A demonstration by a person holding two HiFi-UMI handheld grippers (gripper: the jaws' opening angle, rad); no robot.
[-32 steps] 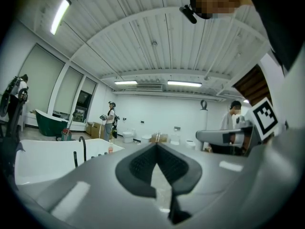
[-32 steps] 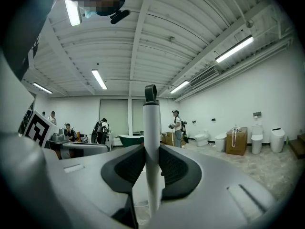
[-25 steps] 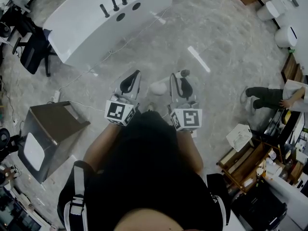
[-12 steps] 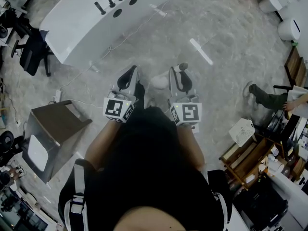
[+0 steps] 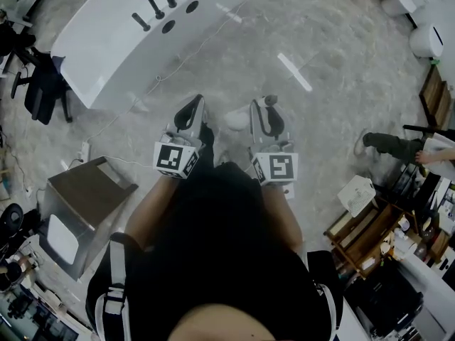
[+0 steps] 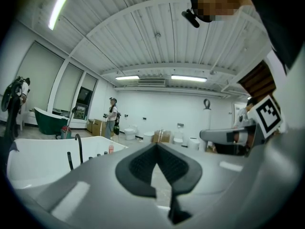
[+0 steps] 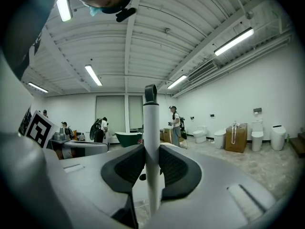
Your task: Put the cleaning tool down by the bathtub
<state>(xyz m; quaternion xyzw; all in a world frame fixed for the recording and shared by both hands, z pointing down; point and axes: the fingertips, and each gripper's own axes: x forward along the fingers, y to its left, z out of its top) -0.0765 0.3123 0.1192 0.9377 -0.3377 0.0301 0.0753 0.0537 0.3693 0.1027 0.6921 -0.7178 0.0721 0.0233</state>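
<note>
Hovering over marbled floor (image 5: pixel 341 41) near the bathtub (image 5: pixel 106 48), right fingers (image 7: pixel 178 168) grip the cleaning tool (image 7: pixel 151 147), left fingers (image 6: pixel 143 166) closed.

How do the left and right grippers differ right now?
The right gripper is clamped on the cleaning tool's white handle, upright between its pads; the left gripper holds nothing. The right's jaws stand apart round the handle; the left's are closed together. Both point forward, side by side, short of the bathtub.
</note>
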